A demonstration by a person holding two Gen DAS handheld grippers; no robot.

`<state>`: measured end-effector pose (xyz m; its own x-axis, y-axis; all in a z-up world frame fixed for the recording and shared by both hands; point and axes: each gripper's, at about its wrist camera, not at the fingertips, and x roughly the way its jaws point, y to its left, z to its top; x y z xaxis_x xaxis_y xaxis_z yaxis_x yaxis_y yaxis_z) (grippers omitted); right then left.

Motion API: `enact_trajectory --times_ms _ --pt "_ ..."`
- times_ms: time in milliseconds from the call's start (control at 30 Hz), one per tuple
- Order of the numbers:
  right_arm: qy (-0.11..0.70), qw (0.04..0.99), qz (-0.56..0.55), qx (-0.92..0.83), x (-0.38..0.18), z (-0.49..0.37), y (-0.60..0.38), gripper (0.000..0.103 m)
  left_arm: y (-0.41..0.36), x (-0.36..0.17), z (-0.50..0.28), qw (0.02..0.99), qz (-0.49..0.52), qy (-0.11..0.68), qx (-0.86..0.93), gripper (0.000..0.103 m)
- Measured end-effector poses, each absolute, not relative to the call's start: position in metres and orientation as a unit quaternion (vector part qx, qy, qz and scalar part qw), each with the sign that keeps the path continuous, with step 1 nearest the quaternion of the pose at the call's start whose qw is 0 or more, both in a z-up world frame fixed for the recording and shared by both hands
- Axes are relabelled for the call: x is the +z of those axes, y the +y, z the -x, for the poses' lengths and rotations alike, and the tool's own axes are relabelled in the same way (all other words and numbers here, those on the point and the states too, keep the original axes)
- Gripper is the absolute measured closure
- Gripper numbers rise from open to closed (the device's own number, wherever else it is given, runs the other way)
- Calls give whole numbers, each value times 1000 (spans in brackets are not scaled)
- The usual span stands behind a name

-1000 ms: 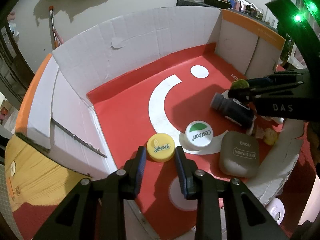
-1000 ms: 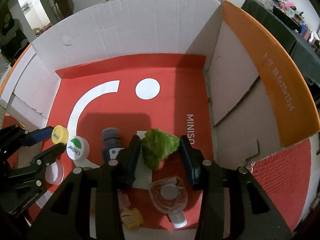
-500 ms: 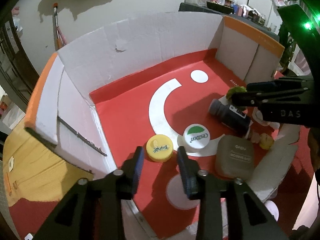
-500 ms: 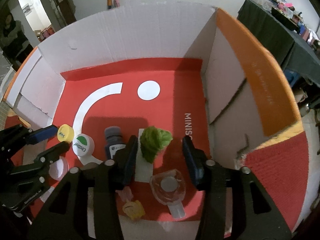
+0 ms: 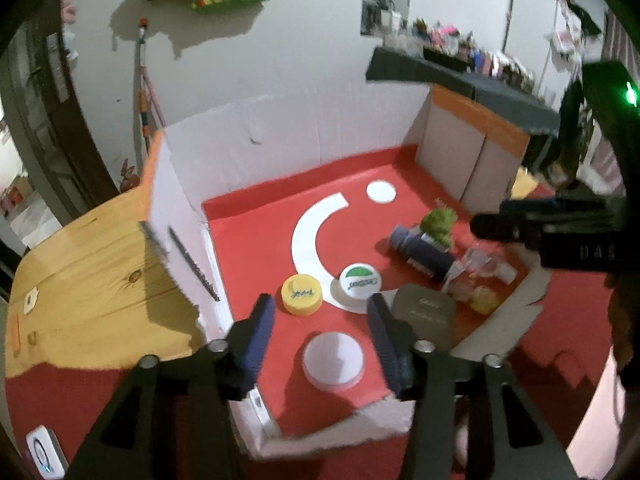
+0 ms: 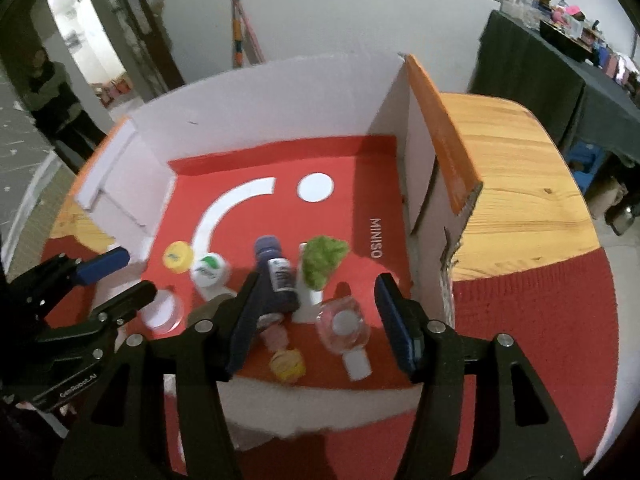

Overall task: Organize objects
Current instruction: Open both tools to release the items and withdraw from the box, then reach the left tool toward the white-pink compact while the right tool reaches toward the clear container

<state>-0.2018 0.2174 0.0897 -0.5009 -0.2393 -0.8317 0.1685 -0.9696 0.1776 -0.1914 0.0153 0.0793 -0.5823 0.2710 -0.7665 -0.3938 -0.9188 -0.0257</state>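
An open cardboard box [image 5: 280, 152] with a red floor [image 6: 344, 160] holds the objects. In the left wrist view lie a yellow lid [image 5: 301, 294], a green-and-white lid [image 5: 359, 282], a white disc [image 5: 333, 360], a grey case [image 5: 425, 312], a dark bottle [image 5: 422, 252] and a green fuzzy lump [image 5: 438, 222]. My left gripper [image 5: 320, 328] is open and empty above the box's near edge. My right gripper [image 6: 316, 312] is open and empty above the near side, over the dark bottle [image 6: 278, 276], the green lump [image 6: 322, 258], a clear bottle [image 6: 344, 326] and a yellow toy [image 6: 286, 364].
The box stands on a wooden table [image 6: 516, 184] partly covered by a red cloth [image 6: 532, 320]. A dark-covered table with clutter [image 6: 560, 60] is at the back right. A person [image 6: 48, 88] stands in a doorway at the left.
Both grippers have pulled back and up out of the box and opened wider. The green lump, earlier between the right fingers, now lies on the box floor.
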Motion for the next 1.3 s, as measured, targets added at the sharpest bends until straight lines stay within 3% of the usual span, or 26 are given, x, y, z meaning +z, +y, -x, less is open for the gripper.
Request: enact_trajectory --times_ms 67,300,400,567,667,867,1067,1300 --pt "-36 127 -471 -872 100 190 217 38 13 87 183 185 403 58 894 47" --pt "-30 140 -429 -892 128 155 222 37 5 109 149 174 371 13 912 32" --pt "-18 144 -403 -904 141 134 225 26 5 117 132 165 353 14 921 25" --pt "5 137 -359 -923 154 101 227 26 6 122 107 154 329 4 932 16" --pt "11 135 -343 -929 152 85 228 19 6 118 96 150 326 -1 933 16" --pt "4 139 -329 -934 139 58 233 18 7 104 71 133 322 -15 937 15" --pt "4 120 -311 -943 120 38 238 11 9 87 52 108 311 -3 944 7" --pt "-17 115 -327 -938 81 29 241 10 5 61 40 88 317 -11 944 0"
